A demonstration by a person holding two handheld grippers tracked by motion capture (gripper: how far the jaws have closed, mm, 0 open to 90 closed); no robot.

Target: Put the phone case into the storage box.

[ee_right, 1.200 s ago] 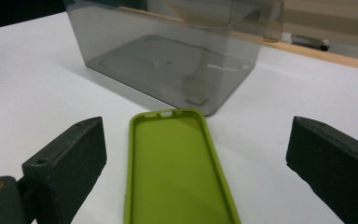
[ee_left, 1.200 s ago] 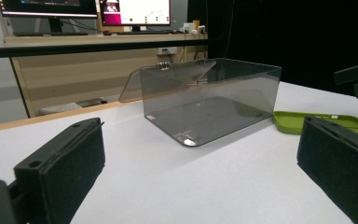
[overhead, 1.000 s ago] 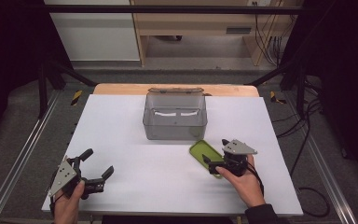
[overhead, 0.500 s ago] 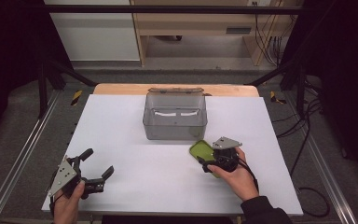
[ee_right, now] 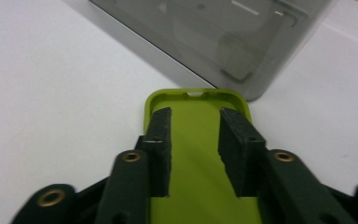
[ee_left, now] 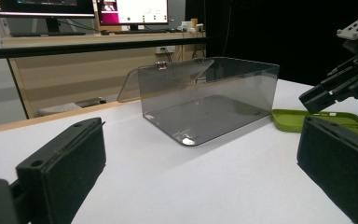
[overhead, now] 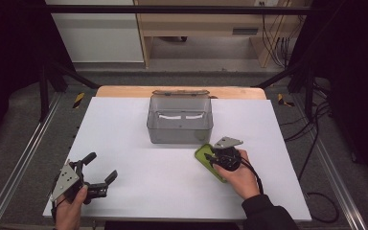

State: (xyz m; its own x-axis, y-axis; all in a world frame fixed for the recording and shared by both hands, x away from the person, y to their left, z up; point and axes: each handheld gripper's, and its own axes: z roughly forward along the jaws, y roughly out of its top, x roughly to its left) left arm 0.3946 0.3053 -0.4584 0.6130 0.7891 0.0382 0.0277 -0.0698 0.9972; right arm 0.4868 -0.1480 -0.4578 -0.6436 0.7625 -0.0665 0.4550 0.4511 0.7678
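Right gripper [overhead: 213, 159] low over green phone case [ee_right: 200, 140], jaws just closing, pads inside the case's raised edges, nothing pinched between them. Case flat on white table [overhead: 124, 124], just in front of smoky clear box [overhead: 179, 120]. Left gripper [overhead: 101, 177] wide open, empty, near table's front left corner.

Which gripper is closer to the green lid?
The right. The right gripper is right over the green lid, its jaws just closing in above it, not clearly pinching it. The left gripper waits far off near the table's front left corner.
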